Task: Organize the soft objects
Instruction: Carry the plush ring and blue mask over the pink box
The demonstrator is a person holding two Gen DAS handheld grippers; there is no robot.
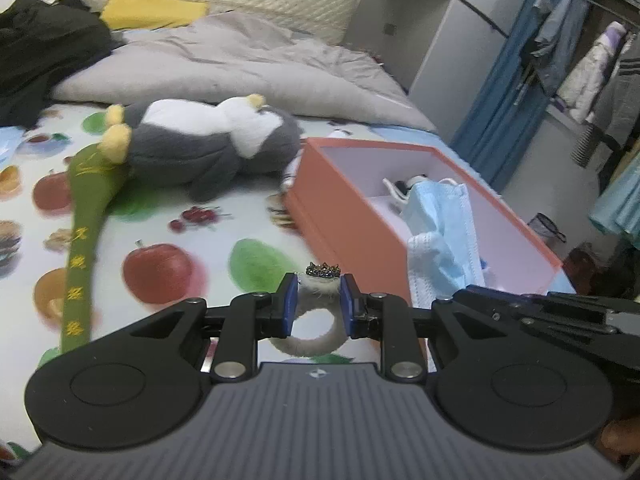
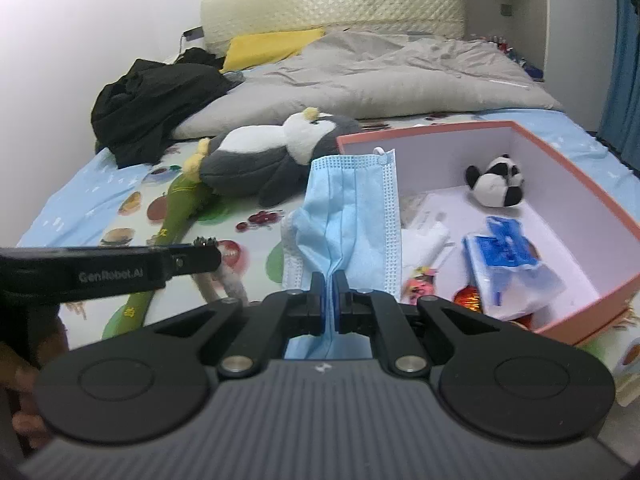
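Blue face mask (image 2: 352, 216) pinched in right gripper (image 2: 329, 300), lower centre, beside salmon box (image 2: 600, 200). Left gripper (image 1: 319, 300) clamps fuzzy ring (image 1: 316, 332). Panda plush (image 2: 496, 186), tissue pack (image 2: 508, 256) boxed. Penguin plush (image 2: 276, 156), green strap (image 2: 176, 208) left on bed.

I note a pale blue pleated face mask (image 2: 352, 216) with white edging, a salmon-pink cardboard box (image 2: 592, 196) lined white, a grey-and-white plush penguin (image 1: 208, 140) with yellow feet, and a fruit-printed white bedsheet (image 1: 192, 240).

Grey duvet (image 2: 400, 72), yellow pillow (image 2: 268, 48), perhaps clothes rack (image 1: 592, 60).
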